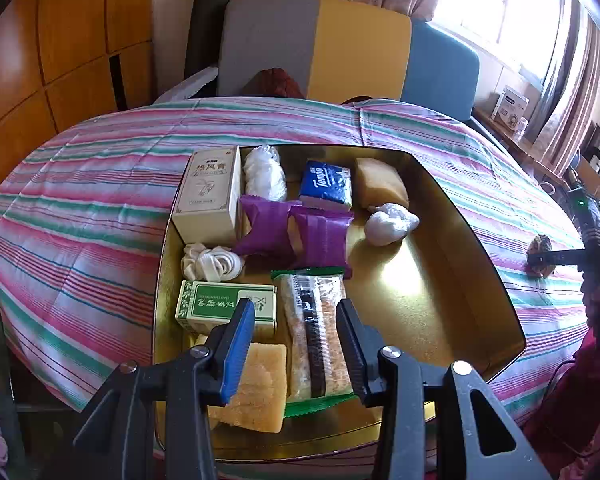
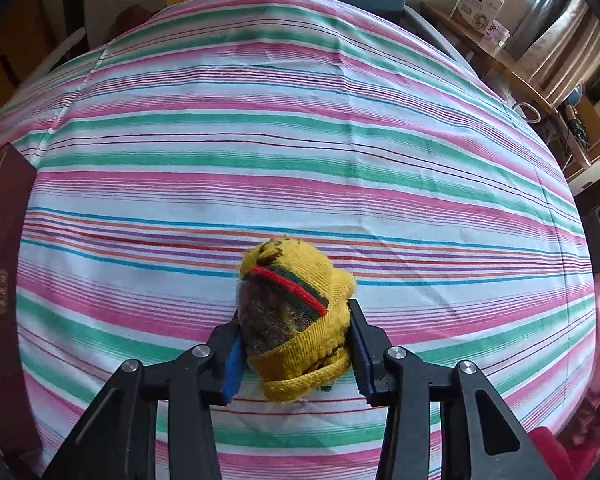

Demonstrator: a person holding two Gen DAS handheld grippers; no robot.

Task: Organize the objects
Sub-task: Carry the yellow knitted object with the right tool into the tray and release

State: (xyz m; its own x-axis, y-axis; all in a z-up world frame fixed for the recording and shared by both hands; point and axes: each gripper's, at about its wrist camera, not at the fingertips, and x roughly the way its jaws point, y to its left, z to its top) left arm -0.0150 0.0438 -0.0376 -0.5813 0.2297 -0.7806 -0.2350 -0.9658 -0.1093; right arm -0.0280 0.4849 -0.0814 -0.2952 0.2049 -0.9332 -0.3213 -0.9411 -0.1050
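A gold tin tray (image 1: 424,300) on the striped cloth holds several items: a cream box (image 1: 212,192), a blue tissue pack (image 1: 327,182), two purple packets (image 1: 292,232), a green box (image 1: 220,304), a yellow spongy block (image 1: 260,388) and a clear-wrapped snack bar (image 1: 316,340). My left gripper (image 1: 294,306) hovers open above the snack bar, its pads apart from it. My right gripper (image 2: 296,312) is shut on a small yellow knit cap (image 2: 300,280) with a red and green band, just over the cloth. In the left wrist view the same cap (image 1: 541,246) shows right of the tray.
The tray's right half is bare gold metal beside a white plastic wad (image 1: 388,224). A dark red lid (image 2: 4,260) lies at the cloth's left edge. A grey, yellow and blue sofa (image 1: 340,48) stands behind the table. Cluttered shelves (image 2: 580,128) line the right.
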